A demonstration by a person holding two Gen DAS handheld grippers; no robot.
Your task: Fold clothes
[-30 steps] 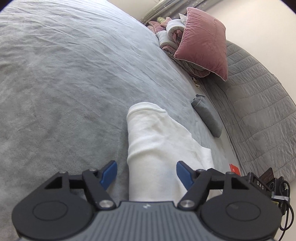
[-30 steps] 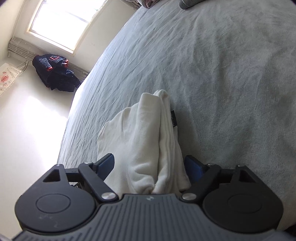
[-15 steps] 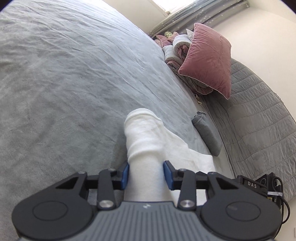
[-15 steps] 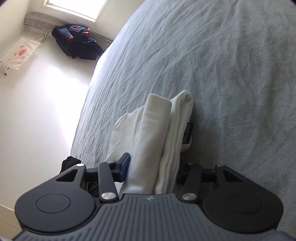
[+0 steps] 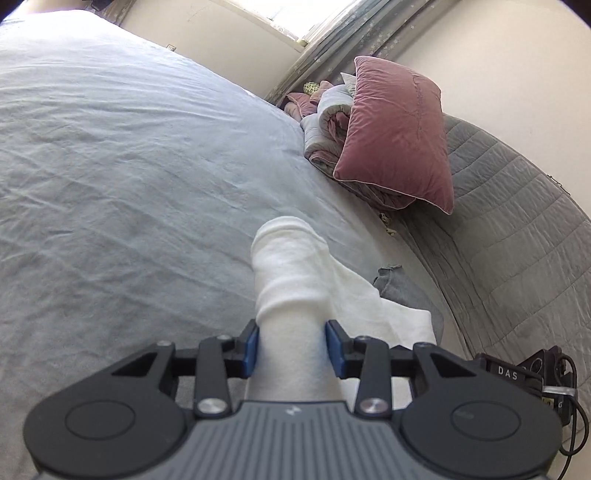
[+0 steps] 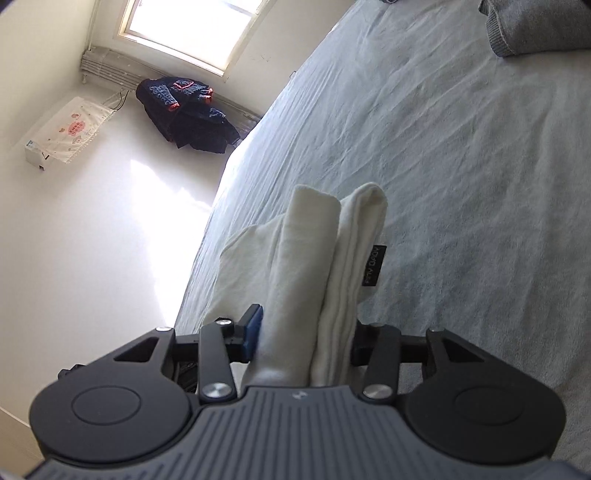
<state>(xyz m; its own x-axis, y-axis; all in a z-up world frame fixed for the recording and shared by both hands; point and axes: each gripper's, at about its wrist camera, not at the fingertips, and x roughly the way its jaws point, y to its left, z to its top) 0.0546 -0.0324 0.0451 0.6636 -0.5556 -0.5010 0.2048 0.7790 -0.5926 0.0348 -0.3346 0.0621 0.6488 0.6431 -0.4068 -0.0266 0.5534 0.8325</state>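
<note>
Between blue pads of left tool [image 5: 291,349]: folded white garment [image 5: 291,280], clamped, soft thick knit, rounded fold edge ahead. Right tool [image 6: 304,341] likewise clamped on same garment [image 6: 325,258], layered, black label at side. Below: wrinkled grey bed cover [image 5: 129,166]; plush pink pillow [image 5: 399,129] beyond.

Right gripper [image 6: 304,341] clamps a folded white garment [image 6: 317,266], its 2 blue-padded fingers [image 6: 253,328] pressing the bunched layers from either side, a small black label [image 6: 375,266] sticking out on the right edge. The cloth hangs over the grey bedspread [image 6: 461,166]. Beyond the bed, a dark blue garment [image 6: 184,114] sits heaped below a bright window [image 6: 192,29].
</note>
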